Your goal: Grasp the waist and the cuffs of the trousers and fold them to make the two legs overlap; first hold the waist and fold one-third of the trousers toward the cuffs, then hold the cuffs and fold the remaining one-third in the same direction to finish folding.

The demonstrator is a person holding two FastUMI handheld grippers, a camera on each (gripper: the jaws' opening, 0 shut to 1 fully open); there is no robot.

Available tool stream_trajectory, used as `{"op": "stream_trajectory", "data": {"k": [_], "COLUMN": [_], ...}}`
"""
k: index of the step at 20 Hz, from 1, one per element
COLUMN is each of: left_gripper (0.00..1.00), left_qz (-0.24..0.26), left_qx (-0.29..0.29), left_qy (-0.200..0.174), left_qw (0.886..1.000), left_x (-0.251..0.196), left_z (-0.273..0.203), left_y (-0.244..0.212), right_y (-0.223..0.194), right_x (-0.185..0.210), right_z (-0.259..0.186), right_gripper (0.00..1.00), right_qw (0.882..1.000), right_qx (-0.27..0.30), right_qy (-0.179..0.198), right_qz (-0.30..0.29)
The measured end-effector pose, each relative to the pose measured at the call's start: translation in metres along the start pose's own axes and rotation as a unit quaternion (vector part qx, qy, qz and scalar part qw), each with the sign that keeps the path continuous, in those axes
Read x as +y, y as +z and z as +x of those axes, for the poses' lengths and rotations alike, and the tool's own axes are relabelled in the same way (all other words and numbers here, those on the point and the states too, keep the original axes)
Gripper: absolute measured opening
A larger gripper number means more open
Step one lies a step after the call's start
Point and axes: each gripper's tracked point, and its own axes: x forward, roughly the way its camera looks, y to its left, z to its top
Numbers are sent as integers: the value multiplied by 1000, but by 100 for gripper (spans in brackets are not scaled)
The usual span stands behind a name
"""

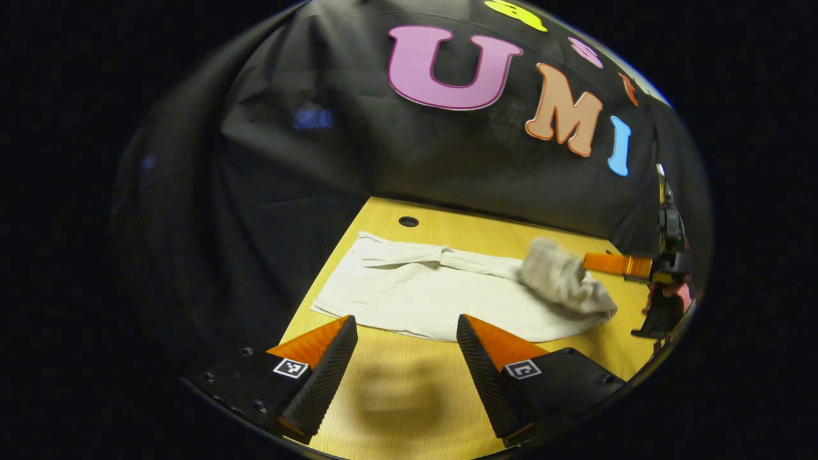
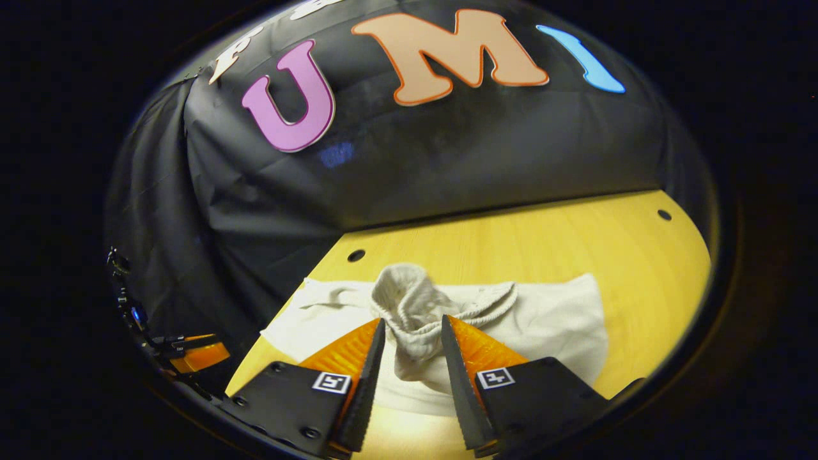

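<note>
White trousers [image 1: 422, 297] lie spread flat across the yellow wooden table [image 1: 396, 396]. Their ribbed waist end [image 1: 562, 278] is bunched and raised off the table at the right, where my right gripper [image 1: 591, 262] holds it. In the right gripper view, the gathered waistband [image 2: 409, 306] sits pinched between the fingers of my right gripper [image 2: 412, 322], and the rest of the trousers [image 2: 549, 319] lies flat behind. My left gripper [image 1: 406, 319] hovers open over bare table, just short of the trousers' near edge, with nothing between its fingers.
The black cloth wall hangs close behind the table. Small round holes [image 1: 408, 222] [image 2: 664, 214] mark the tabletop near its far edge. My left gripper [image 2: 198, 354] shows at the lower left of the right gripper view, beyond the table's left edge [image 2: 275, 338].
</note>
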Motion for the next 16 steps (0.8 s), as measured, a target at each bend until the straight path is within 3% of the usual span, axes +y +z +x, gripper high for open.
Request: {"op": "stream_trajectory", "data": {"k": [1, 3, 4, 7, 8, 9, 10, 16], "left_gripper": [95, 95, 95, 95, 95, 95, 95, 95], "left_qz": [-15, -34, -38, -37, -33, -28, -25, 3], "left_qx": [1, -1, 0, 7, 9, 12, 13, 36], "left_qy": [0, 7, 11, 19, 24, 30, 35, 50], "left_qw": [1000, 999, 999, 999, 999, 999, 999, 998], "left_x": [6, 18, 21, 36, 43, 51, 58, 87], "left_z": [2, 8, 13, 30, 36, 41, 49, 96], "left_y": [-1, -2, -2, -3, -4, -4, -4, -16], "right_y": [-1, 0, 2, -10, -11, -10, -9, 2], "right_x": [-6, -22, -28, -43, -48, -54, -59, -104], "right_z": [4, -1, -5, -30, -37, -44, -52, -88], "right_gripper": [56, 94, 99, 91, 96, 91, 96, 96], "right_qw": [1000, 1000, 1000, 999, 999, 998, 998, 991], "right_qx": [9, 14, 14, 19, 17, 15, 11, -13], "right_qy": [2, -10, -15, -39, -49, -59, -68, -133], "right_qz": [0, 1, 3, 0, 1, 3, 6, 15]}}
